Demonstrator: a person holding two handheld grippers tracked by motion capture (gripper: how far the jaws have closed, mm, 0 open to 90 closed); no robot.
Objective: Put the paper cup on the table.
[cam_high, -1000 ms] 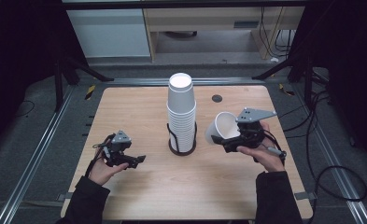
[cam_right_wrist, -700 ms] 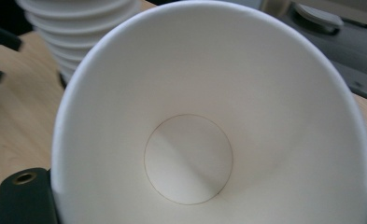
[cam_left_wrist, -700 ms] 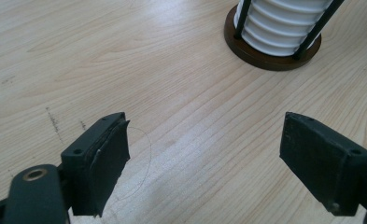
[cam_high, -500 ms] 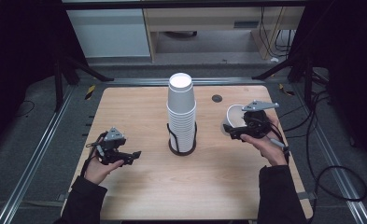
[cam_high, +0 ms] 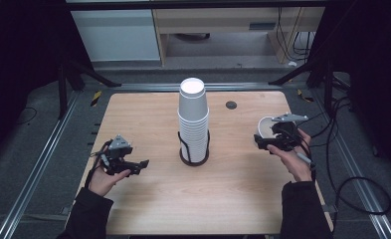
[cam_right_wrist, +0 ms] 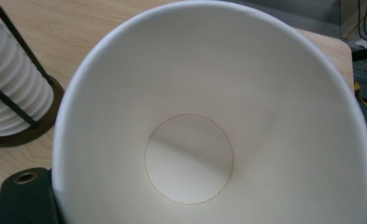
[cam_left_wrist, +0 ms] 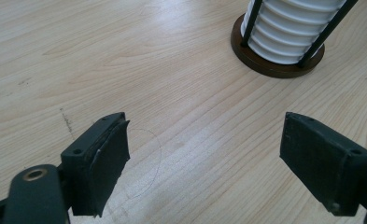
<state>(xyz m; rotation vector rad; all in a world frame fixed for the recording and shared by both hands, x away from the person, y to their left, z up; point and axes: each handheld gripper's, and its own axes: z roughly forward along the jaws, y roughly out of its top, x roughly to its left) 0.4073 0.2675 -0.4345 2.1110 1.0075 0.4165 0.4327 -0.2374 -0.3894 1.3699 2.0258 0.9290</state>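
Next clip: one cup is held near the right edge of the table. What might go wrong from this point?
The right gripper holds a single paper cup by its thin wall, so it may crush or slip. It is near the table's right edge, so a dropped cup could roll off. The tall stack of cups rises well above its holder and might topple if bumped.
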